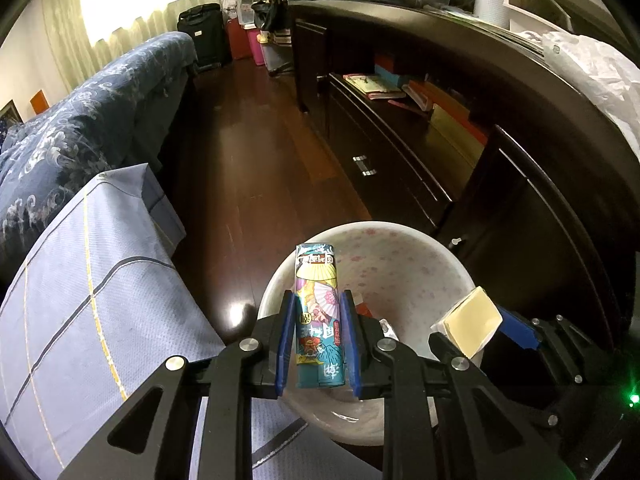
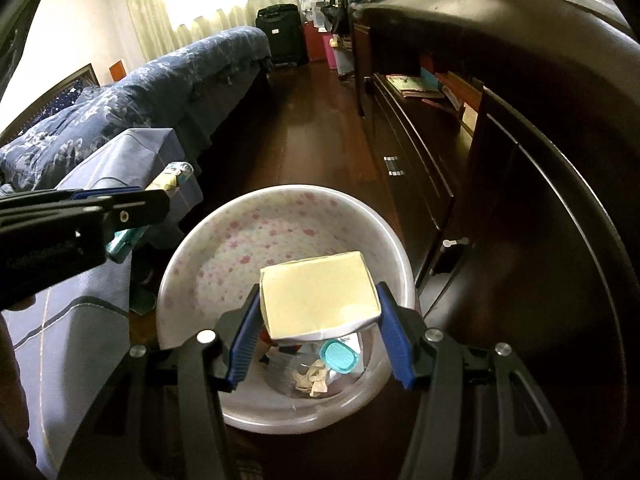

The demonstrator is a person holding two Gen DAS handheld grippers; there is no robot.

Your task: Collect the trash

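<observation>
Left wrist: left gripper clamped on teal packet, right gripper pinching cream box, both above bin, ready to drop.

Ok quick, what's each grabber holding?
Left gripper: shut on the colourful packet.
Right gripper: shut on the pale yellow box.

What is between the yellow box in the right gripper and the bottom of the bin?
Only air; the yellow box hangs above the bin, over a teal lid and crumpled paper, in the right wrist view.
</observation>
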